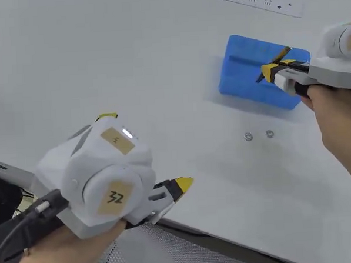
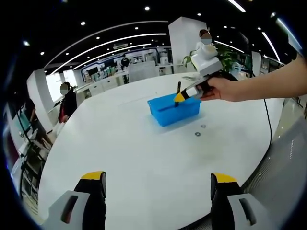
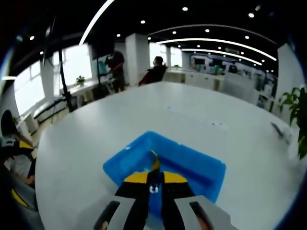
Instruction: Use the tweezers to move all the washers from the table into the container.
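A white bench [image 1: 101, 64] seen from above. At 2 o'clock in the head view sits a blue rectangular container [image 1: 243, 75]. Two small metal washers [image 1: 248, 136] lie side by side on the bench just at 6 o'clock of the container, close together but apart from its wall.

The right gripper [image 1: 271, 72] comes in from 3 o'clock, held in a hand [image 1: 334, 117]. Its yellow-tipped jaws are closed on a pair of dark tweezers [image 1: 282, 54], which slant down over the container. In the right gripper view the tweezers [image 3: 154, 165] stick out from between the pinched jaws of the right gripper [image 3: 155, 179], pointing into the open container [image 3: 192, 167]. Whether the tweezers carry a washer is too small to tell.

The left gripper [image 1: 146, 151] is at 7 o'clock in the head view, near the bench edge, well apart from the container. In the left gripper view its jaws [image 2: 158, 182] stand wide apart with nothing between them, over bare bench. That view looks across at the container [image 2: 165, 115], the washers [image 2: 197, 134] at its 5 o'clock, and the right gripper [image 2: 184, 95] holding the tweezers [image 2: 178, 88] upright above the container.

A white power strip [image 1: 251, 1] lies at 1 o'clock on the far side of the bench.
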### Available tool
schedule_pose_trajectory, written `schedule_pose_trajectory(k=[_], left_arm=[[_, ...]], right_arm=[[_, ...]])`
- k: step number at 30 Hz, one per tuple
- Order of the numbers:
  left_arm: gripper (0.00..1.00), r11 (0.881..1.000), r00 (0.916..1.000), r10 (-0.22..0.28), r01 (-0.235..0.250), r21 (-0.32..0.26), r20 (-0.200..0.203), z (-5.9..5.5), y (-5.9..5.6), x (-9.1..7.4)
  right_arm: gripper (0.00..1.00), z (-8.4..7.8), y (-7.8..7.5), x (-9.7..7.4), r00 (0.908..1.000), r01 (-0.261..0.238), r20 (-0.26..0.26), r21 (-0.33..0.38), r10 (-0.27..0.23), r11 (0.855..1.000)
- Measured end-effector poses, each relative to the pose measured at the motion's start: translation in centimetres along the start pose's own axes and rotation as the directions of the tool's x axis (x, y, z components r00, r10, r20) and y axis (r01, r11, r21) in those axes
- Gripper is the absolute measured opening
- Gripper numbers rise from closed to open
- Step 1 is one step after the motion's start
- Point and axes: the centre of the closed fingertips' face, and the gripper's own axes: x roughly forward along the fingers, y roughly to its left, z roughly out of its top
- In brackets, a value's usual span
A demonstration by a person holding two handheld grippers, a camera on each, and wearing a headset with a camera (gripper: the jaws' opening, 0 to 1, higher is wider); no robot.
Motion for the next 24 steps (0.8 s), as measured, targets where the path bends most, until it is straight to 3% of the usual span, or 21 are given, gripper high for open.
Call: schedule_pose_trajectory(k=[9, 14, 24], left_arm=[[0.92, 1.0, 1.0, 0.003, -0.003, -0.001, 0.003, 0.0, 0.1, 0.0], [0.92, 1.0, 1.0, 0.005, -0.005, 0.0, 0.003, 0.0, 0.1, -0.1], [0.92, 1.0, 1.0, 0.008, -0.008, 0.001, 0.003, 0.0, 0.1, -0.1]], right_arm=[[0.05, 2.3, 1.1, -2.3, 0.9976, -0.028, 0.063, 0.011, 0.027, 1.0], [0.05, 3.4, 2.1, -5.0, 0.9928, -0.051, 0.111, 0.05, 0.046, 0.997], [0.05, 1.8, 4.4, -7.3, 0.9912, -0.079, 0.111, 0.07, 0.071, 0.994]])
